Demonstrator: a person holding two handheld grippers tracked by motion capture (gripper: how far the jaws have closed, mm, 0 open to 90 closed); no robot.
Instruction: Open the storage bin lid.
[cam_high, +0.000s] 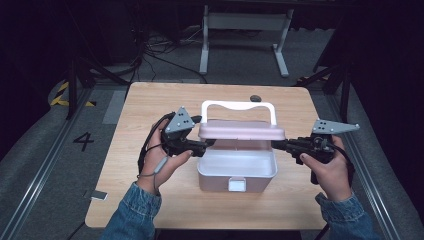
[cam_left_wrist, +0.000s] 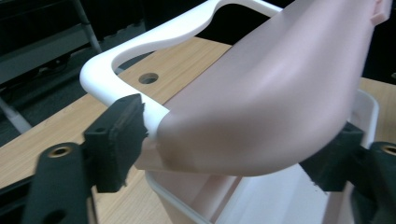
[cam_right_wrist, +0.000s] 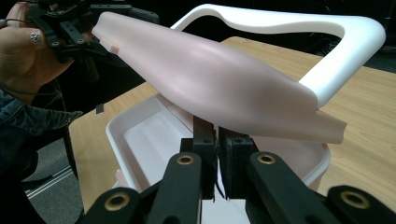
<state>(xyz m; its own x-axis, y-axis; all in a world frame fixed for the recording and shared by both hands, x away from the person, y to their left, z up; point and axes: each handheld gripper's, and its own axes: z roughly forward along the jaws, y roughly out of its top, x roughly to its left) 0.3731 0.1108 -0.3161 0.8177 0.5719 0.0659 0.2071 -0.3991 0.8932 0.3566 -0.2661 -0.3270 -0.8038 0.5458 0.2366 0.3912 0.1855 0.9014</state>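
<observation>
Jaws of left gripper (cam_high: 210, 143) clamped across pink lid (cam_high: 241, 131), right gripper (cam_high: 276, 145) pinched together under its other end, white handle (cam_high: 238, 106) upright behind, small hole (cam_high: 255, 98) by table (cam_high: 150, 195) far edge.

At the centre of the high view, the pink lid (cam_high: 242, 131) hides the back of the white box (cam_high: 237, 170). In the left gripper view, the lid runs off the upper right edge. The small dark spot (cam_high: 255, 98) on the tabletop (cam_high: 150, 150), upper centre, is too small to identify.

A light wood-grain tabletop (cam_high: 150, 200) with rounded corners is seen, on which a white open box (cam_high: 236, 172) is set near the middle, while a small round hole (cam_high: 255, 98) is cut close to the far edge.
</observation>
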